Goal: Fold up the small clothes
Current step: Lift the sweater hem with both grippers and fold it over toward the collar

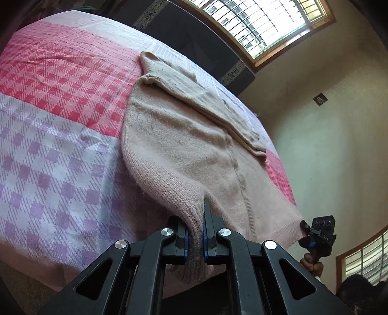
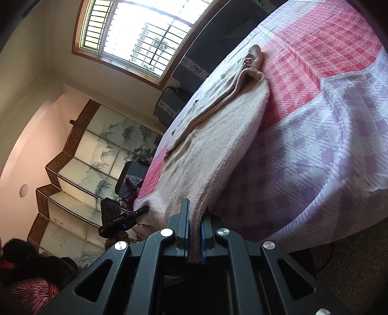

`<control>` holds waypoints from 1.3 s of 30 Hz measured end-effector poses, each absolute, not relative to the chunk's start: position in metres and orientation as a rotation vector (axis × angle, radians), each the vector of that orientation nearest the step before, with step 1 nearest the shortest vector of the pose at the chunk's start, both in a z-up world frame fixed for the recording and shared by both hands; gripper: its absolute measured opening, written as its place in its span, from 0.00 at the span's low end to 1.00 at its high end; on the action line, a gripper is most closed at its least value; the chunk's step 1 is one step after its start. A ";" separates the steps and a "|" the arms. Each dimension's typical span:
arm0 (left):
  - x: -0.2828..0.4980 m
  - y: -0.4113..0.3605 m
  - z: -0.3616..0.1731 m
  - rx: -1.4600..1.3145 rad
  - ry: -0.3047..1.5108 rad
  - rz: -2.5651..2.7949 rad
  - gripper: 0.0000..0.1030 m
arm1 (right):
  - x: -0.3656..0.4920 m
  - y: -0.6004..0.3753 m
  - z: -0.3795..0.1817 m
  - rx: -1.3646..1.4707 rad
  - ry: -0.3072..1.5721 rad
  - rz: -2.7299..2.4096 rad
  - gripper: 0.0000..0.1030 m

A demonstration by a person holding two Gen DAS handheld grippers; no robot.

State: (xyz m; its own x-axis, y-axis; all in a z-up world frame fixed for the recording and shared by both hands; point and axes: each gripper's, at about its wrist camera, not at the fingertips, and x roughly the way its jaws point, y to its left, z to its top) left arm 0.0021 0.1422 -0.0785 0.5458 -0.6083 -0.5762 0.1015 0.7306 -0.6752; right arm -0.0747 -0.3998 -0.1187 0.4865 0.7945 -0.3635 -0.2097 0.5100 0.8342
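A pale pink knitted sweater point(image 1: 184, 150) lies on the bed, one sleeve folded across its body. Its near hem is raised off the bedspread. My left gripper point(image 1: 196, 223) is shut on one corner of that hem, the knit bunched between its blue pads. In the same view my right gripper point(image 1: 303, 224) pinches the hem's other corner at the right, with a hand below it. The right wrist view shows the sweater point(image 2: 218, 145) running away up the bed. There my right gripper point(image 2: 195, 214) is shut on the hem edge, and my left gripper point(image 2: 146, 208) holds the far corner.
The bedspread point(image 1: 60, 157) is checked in pink and lilac and drops over the near bed edge to brown carpet point(image 2: 351, 266). A dark headboard point(image 1: 194, 43) and a barred window point(image 1: 262, 21) stand beyond. A painted folding screen point(image 2: 92, 155) stands left of the bed.
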 end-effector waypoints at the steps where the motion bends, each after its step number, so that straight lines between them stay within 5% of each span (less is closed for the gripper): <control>1: 0.004 0.140 -0.068 -0.607 0.879 -0.446 0.07 | -0.072 -0.401 -0.112 0.816 0.827 0.708 0.08; 16: 0.092 0.121 0.022 -0.495 0.652 -0.394 0.08 | 0.034 -0.407 -0.039 0.792 0.650 0.699 0.08; 39: 0.300 0.112 -0.051 -0.484 0.782 -0.168 0.11 | 0.253 -0.424 -0.133 0.952 0.816 0.468 0.08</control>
State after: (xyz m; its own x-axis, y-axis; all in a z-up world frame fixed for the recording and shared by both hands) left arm 0.2998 0.1120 -0.0509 0.7027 -0.3206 -0.6352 -0.0311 0.8780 -0.4776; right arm 0.2528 -0.4236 -0.1328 0.6197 0.6740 -0.4021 -0.0063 0.5167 0.8562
